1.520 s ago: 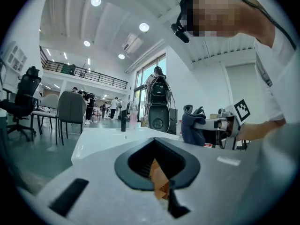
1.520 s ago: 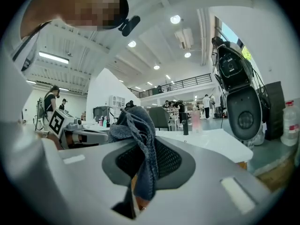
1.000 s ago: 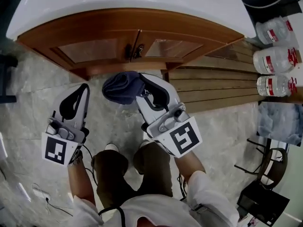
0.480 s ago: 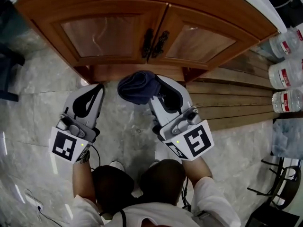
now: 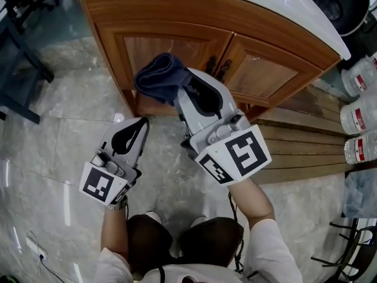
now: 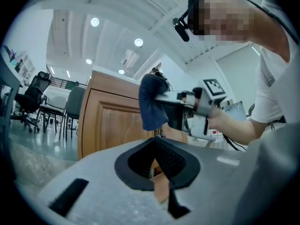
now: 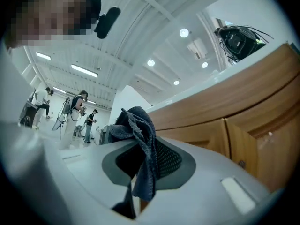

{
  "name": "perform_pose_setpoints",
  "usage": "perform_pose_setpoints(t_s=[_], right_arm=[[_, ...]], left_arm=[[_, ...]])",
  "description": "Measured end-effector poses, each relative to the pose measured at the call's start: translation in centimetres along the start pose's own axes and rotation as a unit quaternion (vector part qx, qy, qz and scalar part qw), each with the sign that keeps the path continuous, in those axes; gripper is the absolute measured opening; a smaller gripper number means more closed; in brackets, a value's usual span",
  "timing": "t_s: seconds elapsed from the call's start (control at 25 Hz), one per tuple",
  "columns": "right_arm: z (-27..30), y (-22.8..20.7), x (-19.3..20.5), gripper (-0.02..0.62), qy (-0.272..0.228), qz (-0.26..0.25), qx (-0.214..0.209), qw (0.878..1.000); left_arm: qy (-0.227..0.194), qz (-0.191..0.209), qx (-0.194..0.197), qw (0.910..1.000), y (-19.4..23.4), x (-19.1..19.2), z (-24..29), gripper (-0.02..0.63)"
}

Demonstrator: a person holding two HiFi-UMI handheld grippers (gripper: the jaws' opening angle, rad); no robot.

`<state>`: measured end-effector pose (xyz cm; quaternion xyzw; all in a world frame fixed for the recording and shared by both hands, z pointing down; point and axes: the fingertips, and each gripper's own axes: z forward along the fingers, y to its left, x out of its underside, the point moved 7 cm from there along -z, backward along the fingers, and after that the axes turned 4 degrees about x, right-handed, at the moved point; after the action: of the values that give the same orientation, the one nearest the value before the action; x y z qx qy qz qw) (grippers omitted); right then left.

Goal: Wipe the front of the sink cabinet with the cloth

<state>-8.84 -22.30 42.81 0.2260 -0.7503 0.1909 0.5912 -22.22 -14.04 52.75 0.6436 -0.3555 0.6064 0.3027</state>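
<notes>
Lifted higher, right claw clamps the cloth before the cabinet door, contact unclear; left claw sits closed, empty.

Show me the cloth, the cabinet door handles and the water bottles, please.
cloth (image 5: 158, 78): head view, on the bunched dark blue folds.
door handles (image 5: 224, 71): head view, on the right-hand dark handle.
water bottles (image 5: 357, 118): head view, on the middle bottle's body.
</notes>
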Motion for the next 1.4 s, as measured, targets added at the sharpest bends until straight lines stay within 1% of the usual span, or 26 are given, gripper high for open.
perform_pose_setpoints(t_s=[0.08,0.16,0.32,0.4,0.56,0.68,0.84,0.96,1.4], right_arm=[[3.0,1.1,-1.2,0.049,-0.001,-0.015,-0.003,1.000],[5.9,2.1,-1.9,0.048,0.002,-0.014,0.002,1.000],[10.7,4.3,-2.4,0.048,0.006,-0.006,0.041,0.999],[12.8,5.4,-2.3,0.049,0.012,-0.002,0.053,0.998],[15.6,5.8,-2.0,0.052,0.018,-0.004,0.089,0.996],[16.6,5.2,-1.8,0.059,0.016,-0.004,0.112,0.994],[16.3,5.0,-2.0,0.065,0.013,-0.019,0.118,0.993],[15.1,3.9,-2.3,0.067,0.012,-0.019,0.127,0.992],[6.5,-4.7,-4.0,0.083,-0.006,-0.029,0.207,0.978]], left_arm=[[-0.005,-0.001,-0.010,0.9999,0.0,-0.1,-0.8,0.002],[-0.010,0.000,-0.023,0.9997,0.1,-0.4,-1.6,0.002],[-0.027,0.000,-0.069,0.9973,0.5,-1.5,-3.6,0.002],[-0.038,-0.003,-0.089,0.9953,0.7,-2.0,-4.7,0.002],[-0.057,-0.005,-0.105,0.9929,0.6,-2.9,-6.3,0.002],[-0.062,-0.006,-0.098,0.9933,0.0,-3.3,-6.5,0.002],[-0.060,0.004,-0.078,0.9951,-0.7,-3.5,-5.9,0.002],[-0.057,0.007,-0.066,0.9962,-1.0,-3.5,-5.6,0.002],[-0.048,0.008,-0.031,0.9983,-2.2,-2.6,-3.7,0.002]])
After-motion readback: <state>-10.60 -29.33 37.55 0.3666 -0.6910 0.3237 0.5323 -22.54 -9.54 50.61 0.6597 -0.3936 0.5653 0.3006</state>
